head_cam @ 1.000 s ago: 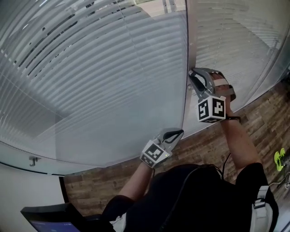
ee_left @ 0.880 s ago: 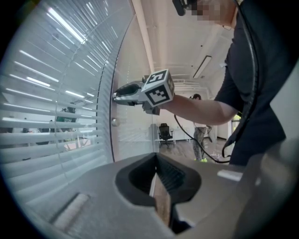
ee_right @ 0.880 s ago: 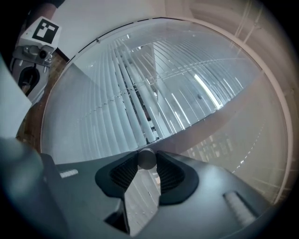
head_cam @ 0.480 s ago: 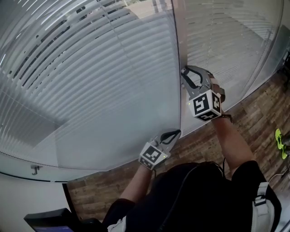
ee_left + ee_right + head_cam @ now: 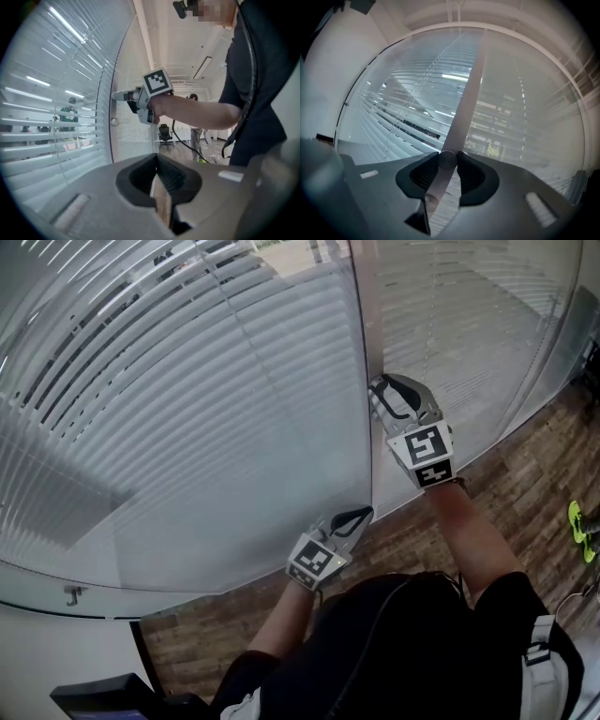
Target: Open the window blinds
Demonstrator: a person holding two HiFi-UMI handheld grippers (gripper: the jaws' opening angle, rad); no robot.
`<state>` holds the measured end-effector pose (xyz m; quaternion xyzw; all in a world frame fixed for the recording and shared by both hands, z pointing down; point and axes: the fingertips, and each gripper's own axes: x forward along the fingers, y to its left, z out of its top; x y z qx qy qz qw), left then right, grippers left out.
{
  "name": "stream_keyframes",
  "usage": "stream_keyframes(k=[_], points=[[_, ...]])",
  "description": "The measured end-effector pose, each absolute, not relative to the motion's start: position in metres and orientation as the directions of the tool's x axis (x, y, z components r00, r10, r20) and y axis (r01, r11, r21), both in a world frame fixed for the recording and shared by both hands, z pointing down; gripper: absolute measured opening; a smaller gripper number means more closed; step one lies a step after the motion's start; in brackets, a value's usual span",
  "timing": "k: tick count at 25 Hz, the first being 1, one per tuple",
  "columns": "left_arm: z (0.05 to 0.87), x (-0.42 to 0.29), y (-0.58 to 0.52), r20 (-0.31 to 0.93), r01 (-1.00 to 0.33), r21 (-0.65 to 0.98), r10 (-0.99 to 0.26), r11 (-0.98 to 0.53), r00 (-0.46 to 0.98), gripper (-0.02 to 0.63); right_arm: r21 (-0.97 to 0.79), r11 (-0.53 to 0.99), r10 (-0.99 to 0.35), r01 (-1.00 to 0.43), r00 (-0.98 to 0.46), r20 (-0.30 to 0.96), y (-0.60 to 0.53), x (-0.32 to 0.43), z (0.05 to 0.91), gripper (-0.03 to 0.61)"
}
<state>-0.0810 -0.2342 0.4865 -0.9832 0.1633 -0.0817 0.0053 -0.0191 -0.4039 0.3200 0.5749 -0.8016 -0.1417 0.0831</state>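
Grey slatted blinds (image 5: 187, 427) hang behind glass on both sides of a vertical metal frame post (image 5: 361, 334). My right gripper (image 5: 377, 395) is pressed level against that post, shut on a small round knob (image 5: 446, 159) that sits between its pads. In the left gripper view the right gripper (image 5: 117, 95) touches the post, with a second small knob (image 5: 114, 122) just below it. The upper-left slats (image 5: 408, 108) are tilted and show dark gaps. My left gripper (image 5: 361, 515) hangs lower by the foot of the post, shut with nothing in it (image 5: 157, 161).
Wood floor (image 5: 525, 484) runs along the glass at the right, with a yellow-green object (image 5: 579, 532) on it. A dark screen (image 5: 103, 697) sits at the bottom left. A small hook (image 5: 70, 594) is fixed to the white wall. An office chair (image 5: 164, 133) stands in the room behind.
My right gripper has rolled about its own axis while staying shut on the knob; its marker cube now faces differently. The left gripper has kept still.
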Motion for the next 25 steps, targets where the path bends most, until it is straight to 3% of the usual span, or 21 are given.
stream_keyframes(k=[15,25], points=[[0.4856,-0.0777,-0.2396,0.159,-0.304,-0.038,-0.306,-0.952,0.939,0.005,-0.156,0.355,-0.935,-0.922,-0.347,-0.077,-0.4089,-0.0121,0.3171,0.129],[0.485,-0.0762,-0.2397,0.158,-0.306,-0.038,-0.309,-0.951,0.938,0.005,-0.18,0.361,-0.932,-0.915,-0.35,-0.088,-0.4089,-0.0112,0.3159,0.13]])
